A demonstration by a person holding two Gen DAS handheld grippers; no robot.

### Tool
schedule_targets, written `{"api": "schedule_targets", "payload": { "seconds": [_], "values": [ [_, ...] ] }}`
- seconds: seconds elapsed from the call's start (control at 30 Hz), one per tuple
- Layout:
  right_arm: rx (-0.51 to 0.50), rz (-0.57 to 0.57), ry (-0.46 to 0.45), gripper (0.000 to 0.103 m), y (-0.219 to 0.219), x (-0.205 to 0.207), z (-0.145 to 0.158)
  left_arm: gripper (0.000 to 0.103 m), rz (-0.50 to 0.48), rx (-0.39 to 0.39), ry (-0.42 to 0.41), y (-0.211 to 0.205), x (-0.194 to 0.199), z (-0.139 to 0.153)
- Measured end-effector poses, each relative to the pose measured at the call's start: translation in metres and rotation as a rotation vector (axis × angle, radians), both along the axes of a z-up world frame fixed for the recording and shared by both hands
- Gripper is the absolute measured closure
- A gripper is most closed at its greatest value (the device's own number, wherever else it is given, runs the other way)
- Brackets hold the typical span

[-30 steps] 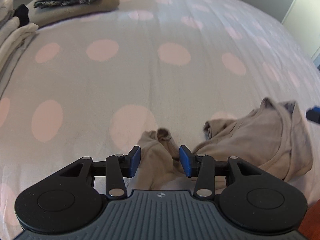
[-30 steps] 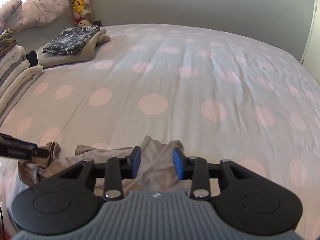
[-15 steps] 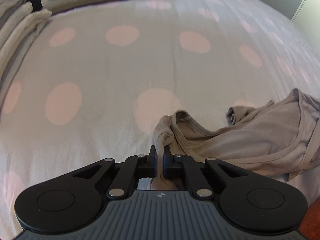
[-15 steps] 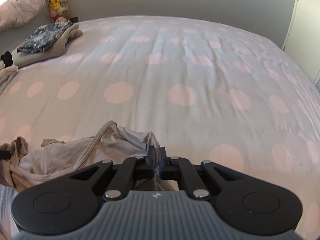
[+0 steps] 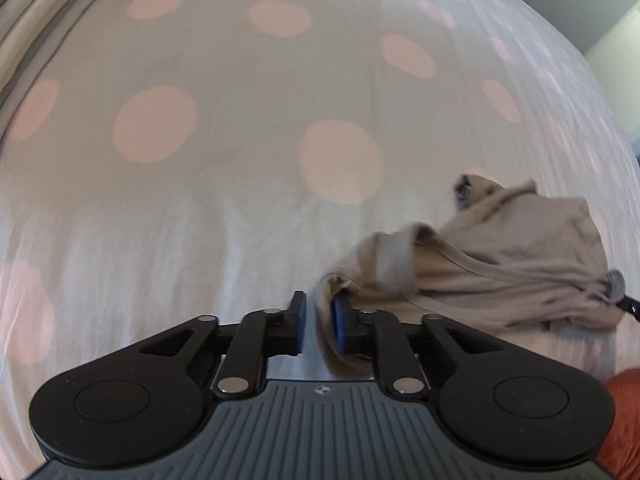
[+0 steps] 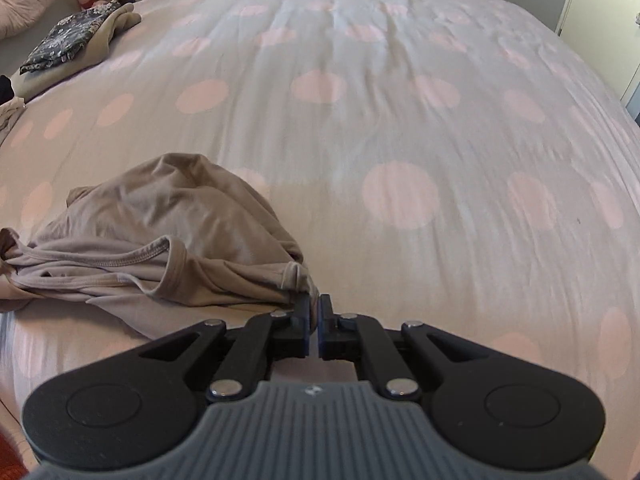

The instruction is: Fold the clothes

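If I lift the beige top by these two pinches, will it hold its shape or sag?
Probably sag: the beige top lies crumpled in soft folds on the bedspread. It looks thin and light. The left gripper seems partly open around a fold, so that end may slip; the right gripper pinches an edge.

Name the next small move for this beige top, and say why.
Probably re-close the left claw: its jaws stand apart with the beige top only draped on one pad, while the right claw pinches a corner. The top is bunched on the bed.
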State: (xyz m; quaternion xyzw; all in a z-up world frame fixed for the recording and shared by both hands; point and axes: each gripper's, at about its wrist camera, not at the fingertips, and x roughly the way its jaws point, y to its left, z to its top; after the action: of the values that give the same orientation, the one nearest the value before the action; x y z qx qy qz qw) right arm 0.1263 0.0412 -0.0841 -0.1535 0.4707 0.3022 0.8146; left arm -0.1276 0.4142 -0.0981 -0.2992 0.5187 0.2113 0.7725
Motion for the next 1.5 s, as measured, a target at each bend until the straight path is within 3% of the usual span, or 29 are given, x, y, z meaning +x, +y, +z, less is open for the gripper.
{"api": "schedule_targets", "payload": {
  "seconds": [0.17,0.27,0.37,0.5,0.57,0.73,0.93,1.27,1.37,1.5],
  "values": [
    [0.022,0.015,-0.006,0.096,-0.003,-0.003,0.002,0.074,0.026,0.024,-0.009,-0.002,-0.004,0.006],
    [0.040,0.057,-0.025,0.087,-0.003,-0.006,0.011,0.072,-0.024,0.051,-0.020,-0.007,0.000,0.017],
    [0.037,0.153,-0.059,0.084,-0.001,-0.013,0.023,0.061,-0.076,0.055,-0.042,-0.008,0.003,0.027],
    [0.009,0.274,-0.118,0.072,-0.001,-0.020,0.040,0.055,-0.175,0.115,-0.040,-0.011,0.009,0.042],
    [0.016,0.322,-0.129,0.071,-0.002,-0.020,0.050,0.051,-0.222,0.140,-0.045,-0.012,0.014,0.047],
    [0.005,0.414,-0.164,0.071,0.006,-0.016,0.060,0.051,-0.351,0.172,-0.003,-0.015,0.040,0.037],
    [-0.037,0.500,-0.165,0.073,0.016,-0.009,0.049,0.051,-0.426,0.132,0.055,-0.017,0.060,0.009],
    [-0.109,0.568,-0.073,0.073,0.039,0.008,0.008,0.072,-0.400,0.044,0.074,0.001,0.059,-0.013],
    [-0.132,0.565,-0.054,0.095,0.038,0.008,0.001,0.088,-0.389,0.043,0.081,0.004,0.055,-0.014],
    [-0.124,0.533,-0.097,0.096,0.030,0.003,0.009,0.095,-0.363,0.060,0.059,0.006,0.048,-0.009]
  ]
}}
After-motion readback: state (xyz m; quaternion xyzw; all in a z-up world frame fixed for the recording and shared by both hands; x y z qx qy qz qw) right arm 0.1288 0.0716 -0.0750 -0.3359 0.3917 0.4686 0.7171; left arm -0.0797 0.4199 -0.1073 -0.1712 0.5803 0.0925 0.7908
